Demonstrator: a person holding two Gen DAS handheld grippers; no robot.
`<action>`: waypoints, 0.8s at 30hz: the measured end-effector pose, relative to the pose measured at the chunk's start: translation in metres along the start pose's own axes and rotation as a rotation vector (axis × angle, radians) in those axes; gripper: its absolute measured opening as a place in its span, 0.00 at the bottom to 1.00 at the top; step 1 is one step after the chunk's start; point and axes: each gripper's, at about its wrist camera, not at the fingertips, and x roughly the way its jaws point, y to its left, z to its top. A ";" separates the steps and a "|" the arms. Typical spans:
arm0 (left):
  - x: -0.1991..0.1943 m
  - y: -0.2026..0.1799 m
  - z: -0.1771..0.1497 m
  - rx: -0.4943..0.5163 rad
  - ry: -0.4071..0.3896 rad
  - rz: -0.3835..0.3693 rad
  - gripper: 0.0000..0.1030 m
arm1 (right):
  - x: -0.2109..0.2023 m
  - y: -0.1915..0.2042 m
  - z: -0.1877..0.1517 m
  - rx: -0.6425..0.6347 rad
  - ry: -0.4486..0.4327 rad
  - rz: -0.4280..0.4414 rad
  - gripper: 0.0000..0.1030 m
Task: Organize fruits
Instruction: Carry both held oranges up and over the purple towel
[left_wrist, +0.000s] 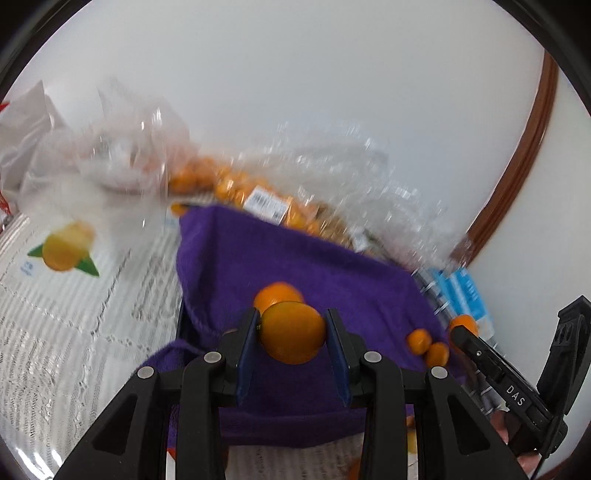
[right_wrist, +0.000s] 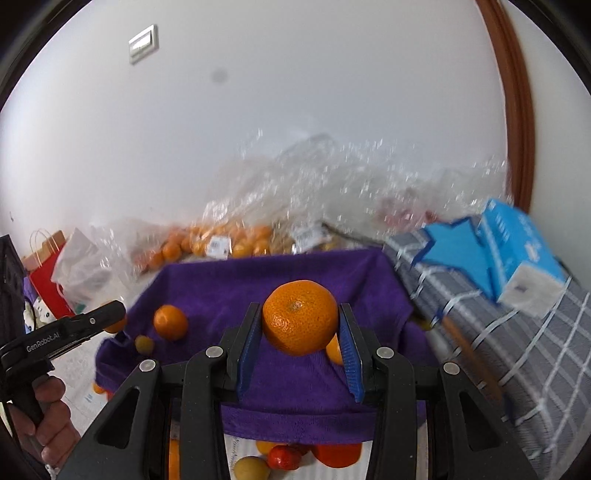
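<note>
Fruits are clamped in both claws above a purple cloth (right_wrist: 280, 284). The left claw (left_wrist: 291, 332) grips a smooth orange fruit (left_wrist: 291, 332) between its blue pads, one pad touching each side. The right claw (right_wrist: 301, 325) pinches a dimpled mandarin (right_wrist: 300, 316) the same way, its stem end facing the camera. Several small oranges lie loose on the cloth: one (left_wrist: 277, 291) just behind the left claw's fruit, and two (left_wrist: 419, 340) touching each other near the cloth's right edge. In the right wrist view another orange (right_wrist: 170, 321) sits on the cloth's left part, with a small yellowish fruit (right_wrist: 144, 344) near it. Behind the cloth, blurred clear plastic bags (right_wrist: 236, 240) hold many more oranges. A blue box (right_wrist: 517, 243) rests on checked grey fabric (right_wrist: 517, 350) to the right.
</note>
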 end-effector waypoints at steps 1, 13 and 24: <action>0.001 0.000 -0.001 0.006 -0.002 -0.002 0.33 | 0.006 -0.001 -0.003 0.009 0.036 -0.001 0.39; 0.019 -0.011 -0.007 0.061 0.033 0.020 0.33 | 0.035 -0.004 -0.015 -0.006 0.177 -0.013 0.39; 0.025 -0.014 -0.009 0.076 0.055 0.034 0.33 | 0.041 -0.001 -0.019 -0.027 0.219 -0.048 0.39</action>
